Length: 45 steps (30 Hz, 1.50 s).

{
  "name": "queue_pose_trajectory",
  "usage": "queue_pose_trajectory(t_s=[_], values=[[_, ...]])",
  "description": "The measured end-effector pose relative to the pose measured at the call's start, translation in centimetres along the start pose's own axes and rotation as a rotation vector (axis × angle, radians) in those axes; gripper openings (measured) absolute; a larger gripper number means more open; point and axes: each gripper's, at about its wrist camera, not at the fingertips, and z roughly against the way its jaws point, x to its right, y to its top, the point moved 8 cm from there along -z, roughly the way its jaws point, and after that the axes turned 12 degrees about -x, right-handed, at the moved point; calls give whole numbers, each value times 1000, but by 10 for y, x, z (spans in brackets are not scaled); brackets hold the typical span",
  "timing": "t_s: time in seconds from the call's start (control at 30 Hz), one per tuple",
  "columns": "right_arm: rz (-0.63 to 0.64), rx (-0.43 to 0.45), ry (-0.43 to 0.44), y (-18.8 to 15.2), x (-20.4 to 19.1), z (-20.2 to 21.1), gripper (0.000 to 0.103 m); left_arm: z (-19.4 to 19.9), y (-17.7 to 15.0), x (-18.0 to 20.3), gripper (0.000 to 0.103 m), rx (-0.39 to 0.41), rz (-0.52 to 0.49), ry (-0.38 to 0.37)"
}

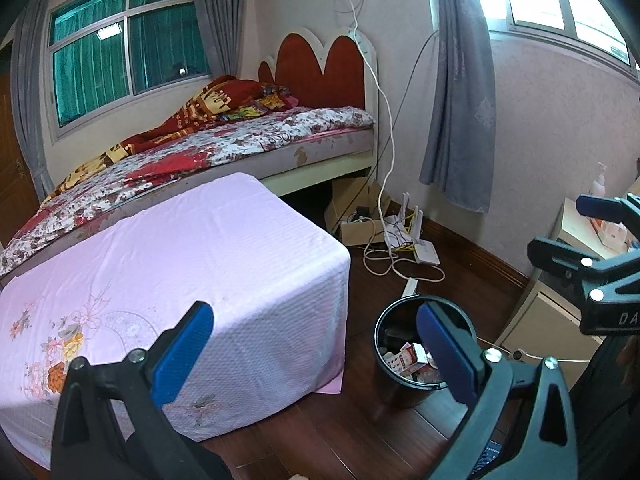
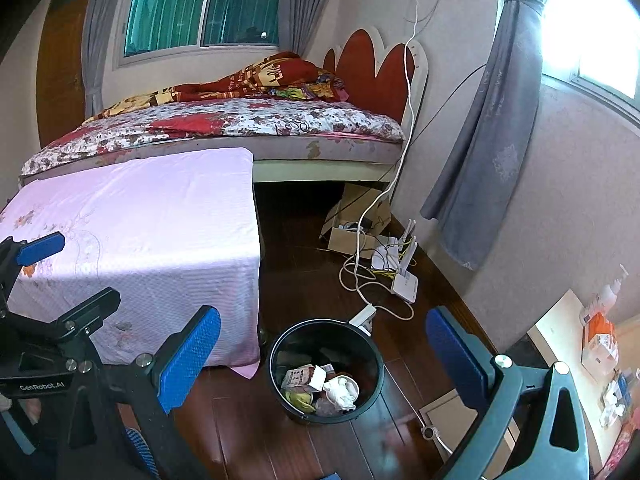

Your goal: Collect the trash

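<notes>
Both grippers held above a dark wooden floor (image 2: 320, 452), in a bedroom. Left gripper (image 1: 316, 354) at the bottom of the left wrist view, blue pads (image 1: 182, 354) spread wide apart, nothing between them. Right gripper (image 2: 324, 356) at the bottom of the right wrist view, jaws also wide open and empty.

Black trash bin (image 2: 280, 344) standing upright on the floor, lower centre of the right wrist view, between the two blue pads as seen from there. Inside it, trash: a small carton (image 2: 298, 378), a crumpled white paper (image 2: 340, 392), something yellow underneath (perhaps a peel, too small to tell). In the left wrist view the same bin (image 1: 388, 380) in the lower right, partly hidden behind the right finger.

Low table under a pink flowered cloth (image 2: 152, 216) just left of the bin, bare on top. Behind it, a bed (image 1: 208, 148) with a flowered cover and a red heart-shaped headboard (image 1: 320, 72). In the middle right of both views, a white router (image 2: 405, 284) and loose cables (image 2: 360, 272) on the floor beside a cardboard box (image 2: 348, 236). Grey curtain (image 2: 488, 152) in the upper right.
</notes>
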Motion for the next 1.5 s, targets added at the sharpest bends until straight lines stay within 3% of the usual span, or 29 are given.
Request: queue_pose_trajectory(t_s=[1.5], values=[[0,8,9,4,4,1,103,1,5,-1,102,13,-3,-13]])
